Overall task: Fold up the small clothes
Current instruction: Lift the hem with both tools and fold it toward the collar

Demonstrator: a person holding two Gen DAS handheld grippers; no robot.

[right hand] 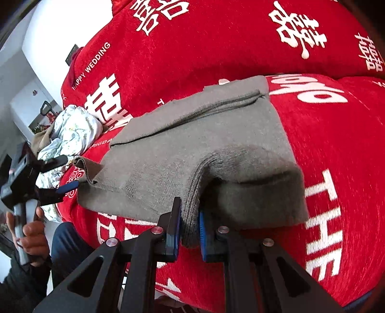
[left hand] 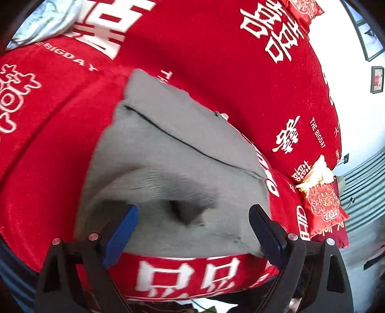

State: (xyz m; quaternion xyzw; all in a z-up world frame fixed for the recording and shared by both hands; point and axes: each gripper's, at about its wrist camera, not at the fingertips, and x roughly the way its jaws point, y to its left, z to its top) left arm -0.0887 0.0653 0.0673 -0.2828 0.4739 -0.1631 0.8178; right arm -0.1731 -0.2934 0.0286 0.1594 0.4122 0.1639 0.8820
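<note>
A small grey knitted garment (left hand: 168,154) lies partly folded on a red bedspread (left hand: 216,60); it also shows in the right wrist view (right hand: 192,134). My left gripper (left hand: 192,221) is open, its blue pads on either side of the garment's near edge, above a raised fold. In the right wrist view the left gripper (right hand: 65,187) sits at the garment's left corner. My right gripper (right hand: 189,224) is shut on a bunched fold of the grey garment's near edge and lifts it slightly.
A crumpled pale floral cloth (right hand: 72,130) lies on the bed to the left, also in the left wrist view (left hand: 45,21). A red embroidered cushion (left hand: 322,202) sits at the bed's right edge. The bedspread (right hand: 240,36) has white lettering.
</note>
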